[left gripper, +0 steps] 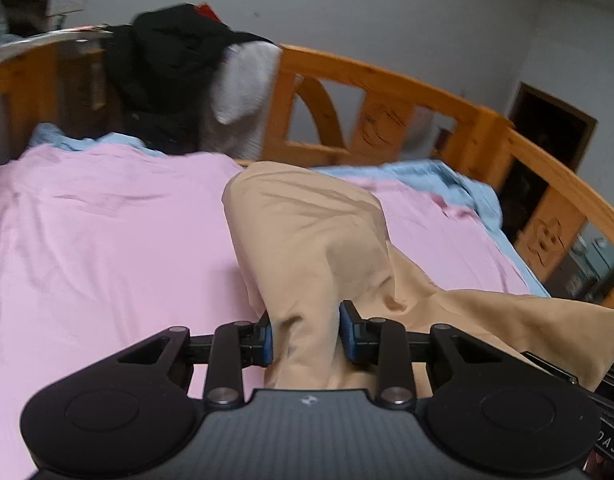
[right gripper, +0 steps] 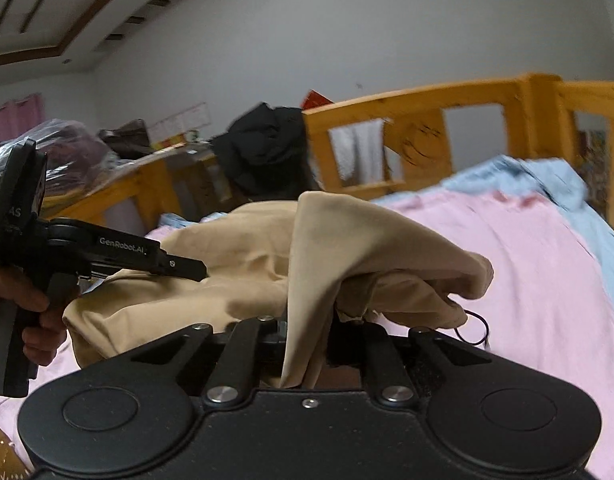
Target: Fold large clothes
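A tan garment (left gripper: pixel 307 232) lies bunched on the pink sheet (left gripper: pixel 107 240) of a bed. My left gripper (left gripper: pixel 306 336) is shut on a fold of the tan garment, with its blue pads (left gripper: pixel 267 340) pressing the cloth from both sides. In the right wrist view my right gripper (right gripper: pixel 307 344) is shut on another fold of the same garment (right gripper: pixel 347 240), lifted above the bed. The left gripper (right gripper: pixel 183 268) shows there too, held by a hand at the left, its fingertips buried in the cloth. A thin black loop (right gripper: pixel 473 330) hangs from the garment's edge.
A wooden bed frame (left gripper: pixel 387 92) rings the mattress. Black clothes (left gripper: pixel 167 60) and a white towel (left gripper: pixel 243 84) hang over the headboard rail. A light blue sheet (left gripper: pixel 447 184) lies crumpled along the far right side. Bags (right gripper: pixel 67 144) are piled beyond the bed.
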The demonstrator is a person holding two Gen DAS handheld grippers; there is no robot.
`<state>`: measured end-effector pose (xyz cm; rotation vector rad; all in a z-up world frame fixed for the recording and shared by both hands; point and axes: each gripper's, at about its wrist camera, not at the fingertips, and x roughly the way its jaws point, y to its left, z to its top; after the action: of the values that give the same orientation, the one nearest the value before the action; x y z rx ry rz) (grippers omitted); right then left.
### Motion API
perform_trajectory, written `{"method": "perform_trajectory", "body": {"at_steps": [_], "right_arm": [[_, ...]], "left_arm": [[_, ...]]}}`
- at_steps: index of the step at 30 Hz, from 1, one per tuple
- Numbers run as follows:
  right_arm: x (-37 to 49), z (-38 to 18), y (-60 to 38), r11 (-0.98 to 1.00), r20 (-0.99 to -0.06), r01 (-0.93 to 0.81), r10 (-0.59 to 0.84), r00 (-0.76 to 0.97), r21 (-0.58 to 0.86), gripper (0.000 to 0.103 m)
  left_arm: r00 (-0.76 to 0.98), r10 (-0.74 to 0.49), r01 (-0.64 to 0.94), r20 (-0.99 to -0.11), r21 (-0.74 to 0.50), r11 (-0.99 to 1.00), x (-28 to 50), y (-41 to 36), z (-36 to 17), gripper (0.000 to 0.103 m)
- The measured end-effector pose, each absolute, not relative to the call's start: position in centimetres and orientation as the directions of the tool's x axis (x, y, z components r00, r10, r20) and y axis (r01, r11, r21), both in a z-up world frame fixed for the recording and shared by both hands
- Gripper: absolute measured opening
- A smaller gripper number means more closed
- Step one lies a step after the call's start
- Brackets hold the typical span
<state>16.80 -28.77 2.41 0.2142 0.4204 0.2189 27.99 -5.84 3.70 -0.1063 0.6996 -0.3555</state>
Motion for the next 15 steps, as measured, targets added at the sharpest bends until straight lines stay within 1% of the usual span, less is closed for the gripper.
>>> {"method": "perform_trajectory", "body": {"at_steps": [5,9,12,15], "right_arm": [[19.4,3.7,-25.2,0.949,-0.324,-0.252,0.302,0.897,0.187,0.012],[21.5,3.8,-22.8,0.943,-0.301,-0.303,0.331,0.894,0.138,0.012],[23.2,2.7,-20.8,0.940,-0.326,-0.321,0.340,0.882,0.110,0.012],[25.2,0.7,-19.5,0.940,-0.419,-0.312,0.339,0.842,0.134,0.012]], "left_arm": [[0.768,-0.299,0.224,-0.566,-0.199,0.954,28.3,-1.7,4.6,0.033],[0.801,-0.261,0.178,-0.539,-0.201,0.963,29.1,1.0,4.3,0.033],[0.780,-0.222,0.106,-0.585,-0.226,0.968,30.4,2.5,2.5,0.034],[0.710,-0.196,0.007,-0.676,-0.273,0.962,31.6,3.5,-0.7,0.035]]}}
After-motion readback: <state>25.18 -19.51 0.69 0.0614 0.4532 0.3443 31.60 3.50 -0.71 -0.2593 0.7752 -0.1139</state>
